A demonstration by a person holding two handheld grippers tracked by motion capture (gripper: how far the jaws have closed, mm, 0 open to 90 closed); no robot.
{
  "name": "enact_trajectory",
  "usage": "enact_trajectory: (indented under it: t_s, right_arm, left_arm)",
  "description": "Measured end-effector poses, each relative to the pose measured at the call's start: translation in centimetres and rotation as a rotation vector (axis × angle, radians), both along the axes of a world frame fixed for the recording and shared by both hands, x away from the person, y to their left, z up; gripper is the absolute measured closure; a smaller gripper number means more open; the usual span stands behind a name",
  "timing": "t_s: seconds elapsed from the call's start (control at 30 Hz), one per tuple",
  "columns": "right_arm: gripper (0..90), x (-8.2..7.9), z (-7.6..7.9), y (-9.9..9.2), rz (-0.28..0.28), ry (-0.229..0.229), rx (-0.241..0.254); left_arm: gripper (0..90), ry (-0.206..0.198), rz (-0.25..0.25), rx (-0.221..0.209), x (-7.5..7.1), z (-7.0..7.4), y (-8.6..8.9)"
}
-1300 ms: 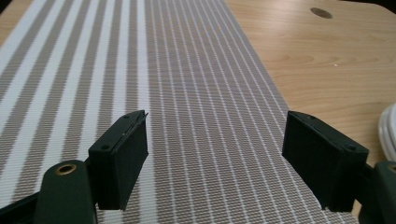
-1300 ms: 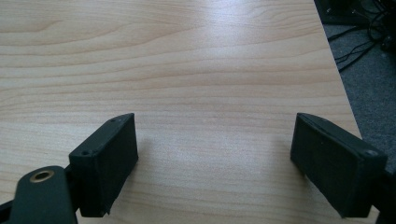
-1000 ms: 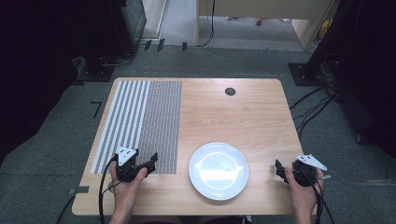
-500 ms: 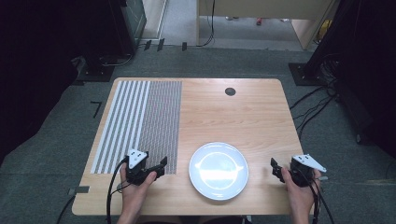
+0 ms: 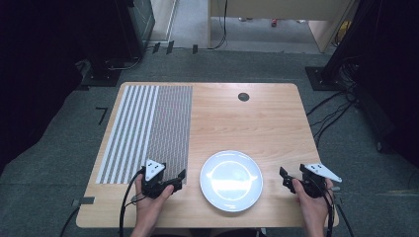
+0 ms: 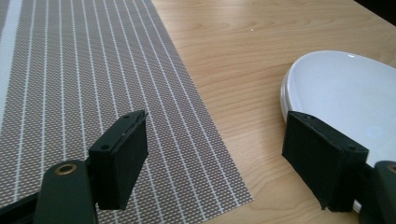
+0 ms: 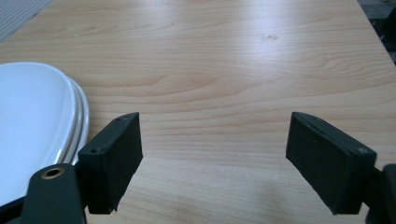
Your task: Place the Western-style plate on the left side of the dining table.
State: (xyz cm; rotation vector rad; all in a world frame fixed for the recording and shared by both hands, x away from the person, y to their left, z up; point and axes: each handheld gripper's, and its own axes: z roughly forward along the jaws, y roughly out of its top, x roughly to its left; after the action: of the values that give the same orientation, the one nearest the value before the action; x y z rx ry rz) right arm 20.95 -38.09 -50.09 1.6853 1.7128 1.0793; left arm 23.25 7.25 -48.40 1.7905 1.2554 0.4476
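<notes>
Both claws spread and empty, left claw [image 5: 179, 178] and right claw [image 5: 285, 178] flanking white plate [image 5: 230, 180] near table's [image 5: 257, 121] front edge, seemingly readied for gripping its rim.

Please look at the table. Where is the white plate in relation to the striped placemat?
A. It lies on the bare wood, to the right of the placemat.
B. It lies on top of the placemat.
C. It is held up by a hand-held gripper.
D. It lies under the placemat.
A: in the high view the white plate rests on the bare wood of the table, just right of the striped placemat, with a strip of wood between them.
</notes>
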Motion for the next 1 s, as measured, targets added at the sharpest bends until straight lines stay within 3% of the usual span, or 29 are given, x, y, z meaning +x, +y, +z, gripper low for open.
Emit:
enact_trajectory:
  t_s: [0.27,0.37,0.53,0.73,0.83,0.87,0.9,1.0]
  right_arm:
    - [21.9,0.0,0.3,1.0,0.024,-0.010,0.013]
    - [25.4,0.2,0.5,1.8,0.039,-0.004,-0.012]
    - [29.0,0.3,0.5,2.6,0.037,-0.007,-0.012]
    - [42.6,0.2,0.5,3.4,0.065,-0.018,-0.004]
    - [50.7,0.1,0.3,3.4,0.066,-0.018,0.087]
    - [50.7,0.1,0.3,3.4,0.066,-0.018,0.087]
    - [55.6,0.0,0.3,3.5,0.071,-0.014,0.136]
    - [59.0,-0.1,0.3,3.6,0.086,-0.011,0.158]
  left_arm:
    - [23.3,0.002,-0.025,-0.009,-0.3,0.0,-0.9]
    - [24.2,0.002,-0.042,-0.019,-0.5,-0.1,-1.3]
    - [24.8,0.007,-0.059,-0.034,-0.7,-0.1,-1.7]
    - [25.1,0.007,-0.070,-0.059,-0.9,-0.1,-2.0]
    - [26.6,0.012,-0.080,-0.049,-1.1,-0.2,-2.5]
    - [28.7,0.012,-0.080,-0.049,-1.1,-0.2,-2.5]
    - [30.6,0.016,-0.086,-0.050,-1.2,-0.3,-2.8]
    - [35.1,0.020,-0.096,-0.051,-1.5,-0.4,-3.2]
